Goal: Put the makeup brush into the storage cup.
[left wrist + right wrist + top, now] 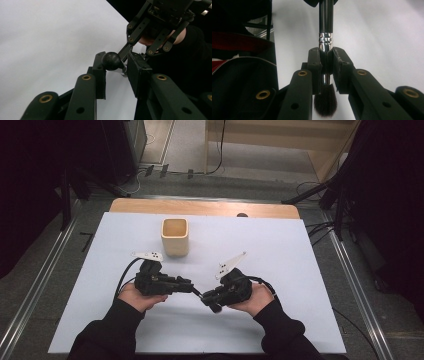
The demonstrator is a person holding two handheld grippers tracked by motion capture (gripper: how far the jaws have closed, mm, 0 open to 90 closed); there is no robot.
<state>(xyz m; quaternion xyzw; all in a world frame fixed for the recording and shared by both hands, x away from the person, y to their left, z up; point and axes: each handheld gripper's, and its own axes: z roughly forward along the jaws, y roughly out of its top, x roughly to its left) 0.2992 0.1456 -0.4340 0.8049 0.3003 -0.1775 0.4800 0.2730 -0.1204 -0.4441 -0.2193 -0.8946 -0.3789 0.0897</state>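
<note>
A makeup brush with a black handle (326, 17), a silver ferrule and dark bristles (325, 102) hangs above the white table. My right gripper (326, 51) is shut on its ferrule, with the bristles toward that gripper's camera. In the high view this gripper (206, 297) points left at my left gripper (193, 290), tip to tip. The handle's rounded end (111, 60) lies between the jaws of my left gripper (115, 57). It touches one pad (100, 65), and a thin gap shows at the other pad (137, 71).
A beige square cup (175, 237) stands upright on the white table cover (280, 250), just beyond the left hand. A wooden strip (200, 208) runs along the table's far edge. Dark stands and cables ring the table.
</note>
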